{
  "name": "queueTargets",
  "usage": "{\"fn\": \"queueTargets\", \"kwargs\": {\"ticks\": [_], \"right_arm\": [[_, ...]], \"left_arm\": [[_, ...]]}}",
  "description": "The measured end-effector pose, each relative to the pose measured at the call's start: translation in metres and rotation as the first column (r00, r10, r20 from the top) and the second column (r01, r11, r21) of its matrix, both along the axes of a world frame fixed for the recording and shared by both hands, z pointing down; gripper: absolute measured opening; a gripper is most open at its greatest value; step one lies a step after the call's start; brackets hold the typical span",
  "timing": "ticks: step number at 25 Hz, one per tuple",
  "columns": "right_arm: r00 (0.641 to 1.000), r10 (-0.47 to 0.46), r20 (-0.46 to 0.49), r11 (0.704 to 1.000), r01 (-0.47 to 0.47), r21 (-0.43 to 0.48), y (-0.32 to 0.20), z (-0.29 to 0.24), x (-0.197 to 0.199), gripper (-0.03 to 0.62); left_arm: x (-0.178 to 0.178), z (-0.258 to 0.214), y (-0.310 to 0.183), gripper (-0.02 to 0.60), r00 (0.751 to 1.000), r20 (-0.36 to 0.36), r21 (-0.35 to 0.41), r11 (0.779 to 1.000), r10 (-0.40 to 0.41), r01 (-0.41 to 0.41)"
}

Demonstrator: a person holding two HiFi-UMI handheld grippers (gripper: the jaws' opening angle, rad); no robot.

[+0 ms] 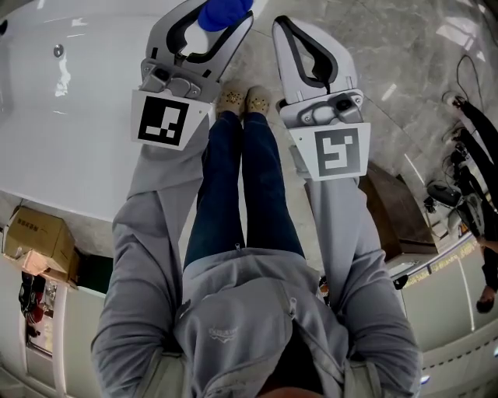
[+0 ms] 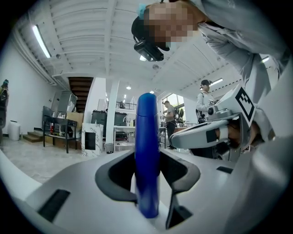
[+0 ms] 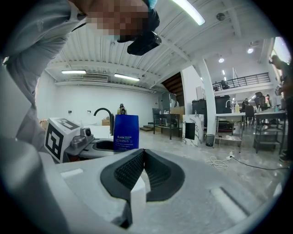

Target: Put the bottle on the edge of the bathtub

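A blue bottle (image 1: 226,11) stands upright between the jaws of my left gripper (image 1: 220,19), which is shut on it beside the white bathtub (image 1: 70,148), over the marble floor. In the left gripper view the bottle (image 2: 147,155) fills the gap of that gripper (image 2: 147,161) and its pads press its sides. My right gripper (image 1: 283,25) hovers just right of it, jaws shut on nothing. From the right gripper view, the pads of that gripper (image 3: 143,153) meet, and the bottle (image 3: 126,132) with the left gripper (image 3: 68,137) shows at the left.
A dark faucet (image 3: 103,112) rises behind the tub. A cardboard box (image 1: 35,233) sits at the lower left, a brown wooden block (image 1: 393,210) and cables (image 1: 467,78) on the floor at the right. My legs and shoes (image 1: 243,99) stand between the grippers.
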State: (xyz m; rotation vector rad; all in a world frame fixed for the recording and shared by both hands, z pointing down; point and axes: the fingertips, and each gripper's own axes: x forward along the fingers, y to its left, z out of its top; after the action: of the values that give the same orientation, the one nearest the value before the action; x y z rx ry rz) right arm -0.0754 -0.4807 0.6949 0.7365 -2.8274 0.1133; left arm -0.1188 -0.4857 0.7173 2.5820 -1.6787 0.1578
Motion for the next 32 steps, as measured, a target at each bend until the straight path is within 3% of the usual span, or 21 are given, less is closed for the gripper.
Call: {"fn": "queueTargets", "kwargs": {"ticks": [11, 14, 19, 23, 27, 31, 32], "right_arm": [[1.000, -0.013, 0.006, 1.000, 0.013, -0.013, 0.003, -0.001, 0.003, 0.003], [1.000, -0.016, 0.007, 1.000, 0.016, -0.012, 0.005, -0.004, 0.002, 0.003], [1.000, -0.001, 0.011, 1.000, 0.002, -0.020, 0.009, -0.011, 0.003, 0.003], [1.000, 0.009, 0.007, 1.000, -0.009, -0.028, 0.016, -0.021, 0.012, 0.003], [0.999, 0.030, 0.011, 0.999, -0.029, -0.038, 0.027, -0.040, 0.020, 0.003], [0.999, 0.041, 0.010, 0.999, -0.041, -0.026, 0.034, -0.062, 0.024, 0.003], [0.999, 0.049, 0.013, 0.999, -0.049, -0.019, 0.035, -0.068, 0.025, 0.003]], "left_arm": [[0.006, 0.003, 0.000, 0.158, 0.999, 0.019, -0.022, 0.999, 0.030, -0.030], [0.006, 0.006, 0.001, 0.184, 0.999, 0.029, -0.033, 0.999, 0.043, -0.042], [-0.003, 0.008, 0.003, 0.249, 1.000, -0.007, -0.078, 0.997, 0.008, -0.008], [-0.003, 0.002, 0.010, 0.252, 1.000, 0.019, -0.102, 0.995, 0.010, -0.008], [-0.017, -0.005, 0.027, 0.252, 0.998, 0.012, -0.149, 0.987, -0.063, 0.064], [-0.025, -0.020, 0.044, 0.250, 0.996, 0.039, -0.174, 0.981, -0.076, 0.081], [-0.025, -0.028, 0.046, 0.225, 0.996, 0.045, -0.168, 0.982, -0.079, 0.086]]}}
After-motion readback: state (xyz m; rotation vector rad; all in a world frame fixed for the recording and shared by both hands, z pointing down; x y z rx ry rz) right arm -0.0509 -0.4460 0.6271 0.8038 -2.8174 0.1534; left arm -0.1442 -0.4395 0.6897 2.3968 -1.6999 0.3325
